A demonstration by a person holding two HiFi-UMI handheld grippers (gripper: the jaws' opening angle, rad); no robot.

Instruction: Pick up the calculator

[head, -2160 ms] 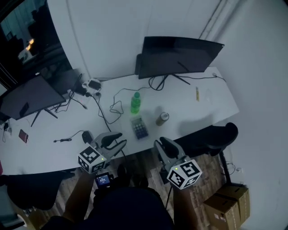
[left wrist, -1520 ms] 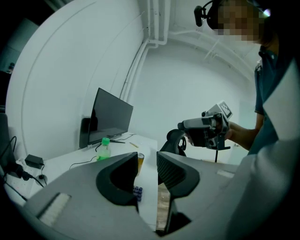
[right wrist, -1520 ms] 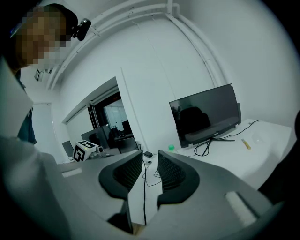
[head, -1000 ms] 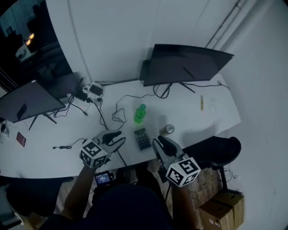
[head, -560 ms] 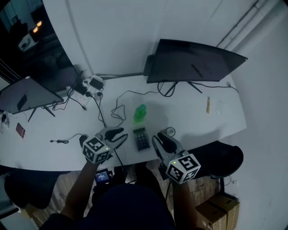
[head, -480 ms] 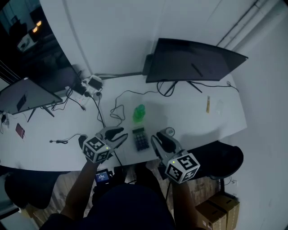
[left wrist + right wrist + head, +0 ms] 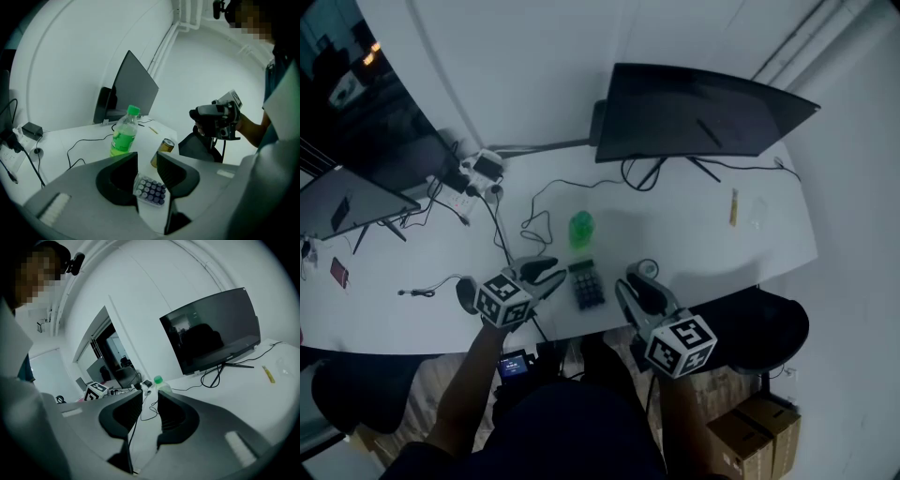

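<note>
Left gripper lined up on the calculator, nothing held yet.

My left gripper [image 7: 146,159] has its moulded grey jaws slightly apart and empty. Straight beyond their gap lies the flat dark calculator with rows of rounded keys [image 7: 151,191]. It sits just in front of the translucent green plastic bottle [image 7: 123,133] on the smooth white desk [image 7: 694,234], long axis running toward that bottle. The right gripper [image 7: 150,397], also parted and empty, looks no nearer, so I'd grasp with the left.
</note>
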